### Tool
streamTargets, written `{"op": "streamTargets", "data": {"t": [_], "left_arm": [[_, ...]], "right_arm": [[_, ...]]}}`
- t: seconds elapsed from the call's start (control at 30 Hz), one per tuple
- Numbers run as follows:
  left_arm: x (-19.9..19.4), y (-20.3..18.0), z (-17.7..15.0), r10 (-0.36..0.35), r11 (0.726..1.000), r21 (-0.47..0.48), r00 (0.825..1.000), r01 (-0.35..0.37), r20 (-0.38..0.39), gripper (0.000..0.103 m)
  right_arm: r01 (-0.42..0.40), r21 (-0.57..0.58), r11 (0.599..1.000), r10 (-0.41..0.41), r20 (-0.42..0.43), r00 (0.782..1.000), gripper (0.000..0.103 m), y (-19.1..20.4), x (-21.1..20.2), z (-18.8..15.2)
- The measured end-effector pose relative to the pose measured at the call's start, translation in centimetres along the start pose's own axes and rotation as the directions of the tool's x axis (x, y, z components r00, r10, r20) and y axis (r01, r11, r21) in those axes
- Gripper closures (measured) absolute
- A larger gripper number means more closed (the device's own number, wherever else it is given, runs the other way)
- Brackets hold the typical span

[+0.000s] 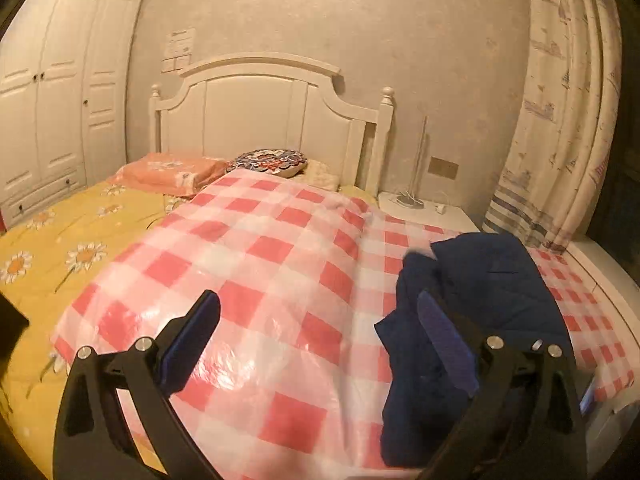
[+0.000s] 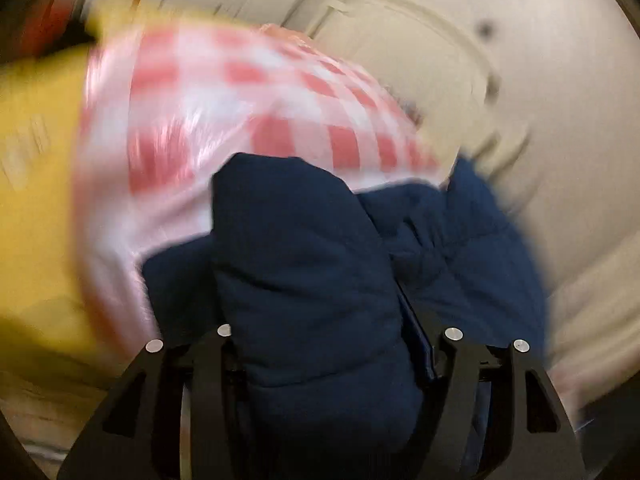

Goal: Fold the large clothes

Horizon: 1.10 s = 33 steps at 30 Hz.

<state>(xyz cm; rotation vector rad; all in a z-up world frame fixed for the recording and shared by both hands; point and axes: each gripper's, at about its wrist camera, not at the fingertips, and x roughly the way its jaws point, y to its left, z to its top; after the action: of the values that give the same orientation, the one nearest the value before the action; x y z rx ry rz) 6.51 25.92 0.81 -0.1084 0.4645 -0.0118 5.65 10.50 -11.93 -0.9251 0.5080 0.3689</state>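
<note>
A dark navy padded garment lies bunched on the right side of a red-and-white checked plastic sheet spread over the bed. My left gripper is open and empty; its right finger is beside the garment's left edge. In the blurred right wrist view, my right gripper is shut on a thick fold of the navy garment, which fills the gap between the fingers and hides the pads. The checked sheet lies beyond it.
A yellow daisy quilt covers the bed's left side. Pillows lie by the white headboard. A wardrobe stands at the left, a nightstand and curtain at the right.
</note>
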Motion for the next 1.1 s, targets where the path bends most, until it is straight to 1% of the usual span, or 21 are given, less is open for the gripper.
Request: {"op": "streamTargets", "data": {"t": [0.03,0.1,0.17,0.27,0.33,0.37,0.4,0.43,0.5,0.53,0.57,0.6,0.63,0.67,0.7,0.77,0.83,0.93,1.0,1.03,1.1], "left_arm": [[0.4,-0.3,0.6,-0.013,1.0,0.017,1.0,0.013,-0.005,0.003],[1.6,-2.0,1.9,-0.064,0.996,0.068,0.998,0.066,-0.025,0.003],[3.1,-5.3,3.6,-0.131,0.978,0.157,0.989,0.14,-0.062,0.003],[6.3,-11.9,5.9,-0.187,0.926,0.31,0.975,0.215,-0.118,0.003],[9.2,-16.4,6.5,-0.24,0.875,0.378,0.949,0.303,-0.205,0.003],[10.8,-18.2,6.2,-0.244,0.855,0.402,0.938,0.328,-0.248,0.003],[13.0,-20.1,5.7,-0.217,0.844,0.425,0.932,0.329,-0.291,0.003],[14.4,-20.8,5.2,-0.191,0.842,0.438,0.933,0.316,-0.306,0.003],[18.6,-22.2,3.0,-0.077,0.836,0.491,0.938,0.246,-0.339,0.002],[20.2,-21.8,1.9,-0.054,0.842,0.486,0.933,0.234,-0.355,0.002],[21.1,-21.1,1.2,-0.061,0.855,0.461,0.928,0.239,-0.367,0.002],[21.8,-19.6,0.6,-0.096,0.887,0.387,0.921,0.252,-0.378,0.002],[21.9,-18.6,0.4,-0.104,0.904,0.35,0.92,0.246,-0.379,0.002],[21.9,-17.5,0.3,-0.09,0.921,0.323,0.925,0.218,-0.369,0.002],[21.6,-16.6,0.2,-0.069,0.933,0.309,0.933,0.186,-0.354,0.002],[21.4,-15.2,-0.3,-0.055,0.947,0.281,0.943,0.153,-0.329,0.002],[21.3,-14.8,-0.6,-0.049,0.952,0.273,0.948,0.14,-0.315,0.002],[21.0,-15.6,-0.7,-0.001,0.942,0.321,0.959,0.096,-0.283,0.002],[20.9,-15.9,-0.8,0.017,0.941,0.331,0.964,0.075,-0.265,0.002],[21.0,-15.8,-0.7,0.016,0.942,0.326,0.965,0.073,-0.262,0.002],[21.0,-15.5,-0.8,0.005,0.948,0.308,0.966,0.077,-0.258,0.002]], "right_arm": [[0.041,-0.024,0.999,-0.041,0.002,0.999,0.037,0.8,0.1,0.1],[0.033,0.004,0.999,-0.033,0.003,0.999,0.037,0.3,0.3,-0.1],[0.039,-0.004,0.999,-0.039,0.017,0.999,0.036,0.3,0.1,-0.4],[0.091,-0.042,0.995,-0.09,0.032,0.995,0.036,1.8,-0.3,0.1],[0.116,-0.056,0.992,-0.114,0.044,0.993,0.036,2.2,-0.1,0.0],[0.116,-0.056,0.992,-0.113,0.049,0.992,0.036,2.1,-0.3,-0.1],[0.113,-0.059,0.992,-0.11,0.055,0.992,0.036,2.2,-0.7,0.1],[0.109,-0.065,0.992,-0.104,0.062,0.993,0.036,2.2,-1.1,0.1],[0.075,-0.093,0.993,-0.066,0.095,0.993,0.035,2.1,-2.4,-0.5],[0.035,-0.109,0.993,-0.023,0.113,0.993,0.033,1.8,-3.5,-0.9],[-0.027,-0.108,0.994,0.042,0.136,0.99,0.032,1.1,-4.7,-1.5],[-0.087,-0.094,0.992,0.101,0.159,0.982,0.031,0.2,-5.8,-2.0],[-0.165,-0.052,0.985,0.172,0.201,0.964,0.031,-1.4,-7.4,-2.9],[-0.211,-0.008,0.978,0.207,0.232,0.95,0.031,-2.8,-8.4,-3.5],[-0.276,0.088,0.957,0.241,0.283,0.928,0.031,-5.7,-9.7,-4.6],[-0.31,0.226,0.923,0.225,0.334,0.915,0.031,-10.0,-10.5,-6.1],[-0.292,0.397,0.87,0.145,0.359,0.922,0.031,-15.9,-10.0,-8.0],[-0.294,0.574,0.764,0.103,0.341,0.934,0.034,-23.0,-6.6,-10.1],[-0.262,0.658,0.706,0.08,0.294,0.952,0.042,-26.4,-3.6,-10.9],[-0.241,0.685,0.687,0.07,0.268,0.961,0.048,-27.6,-2.0,-11.0],[-0.238,0.721,0.651,0.083,0.244,0.966,0.052,-29.7,1.4,-10.4]]}}
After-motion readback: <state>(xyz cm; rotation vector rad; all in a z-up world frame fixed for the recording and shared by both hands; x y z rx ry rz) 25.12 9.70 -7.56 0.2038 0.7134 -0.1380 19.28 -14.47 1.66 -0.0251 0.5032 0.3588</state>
